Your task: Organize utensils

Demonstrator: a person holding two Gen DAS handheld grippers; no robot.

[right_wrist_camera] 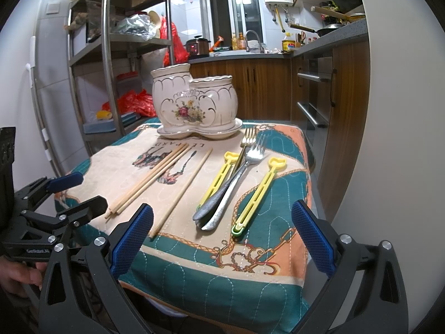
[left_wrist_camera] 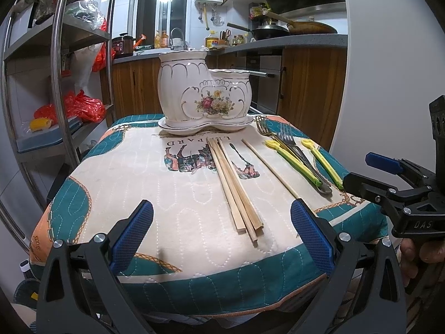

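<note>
The left claw (left_wrist_camera: pixel 221 233) is held with its blue pads wide apart and nothing between them, low at the near edge of the tabletop (left_wrist_camera: pixel 125 183), which is covered by a quilted cloth. The right claw (right_wrist_camera: pixel 222 235) is spread in the same way and is also empty, and it hangs just before the near ends of the utensils. In front of the left claw a bundle of wooden chopsticks (left_wrist_camera: pixel 236 192) is laid flat, with one single chopstick (left_wrist_camera: pixel 269 165) a little apart on the right. Further to the right two metal forks (right_wrist_camera: pixel 236 178) are seen crossed over each other, one yellow plastic clip (right_wrist_camera: pixel 217 176) lying partly under them and a second yellow clip (right_wrist_camera: pixel 258 192) beside them. At the far side of the tabletop a ceramic holder (left_wrist_camera: pixel 205 91) with two compartments stands upright on its saucer, and no utensil is seen in it. The chopsticks are judged to be light, stiff and smooth, so they could roll; they are best taken near the middle, across their length. The forks are probably heavier and slippery, and the handle is the better place. The holder looks fragile and should not be knocked.
</note>
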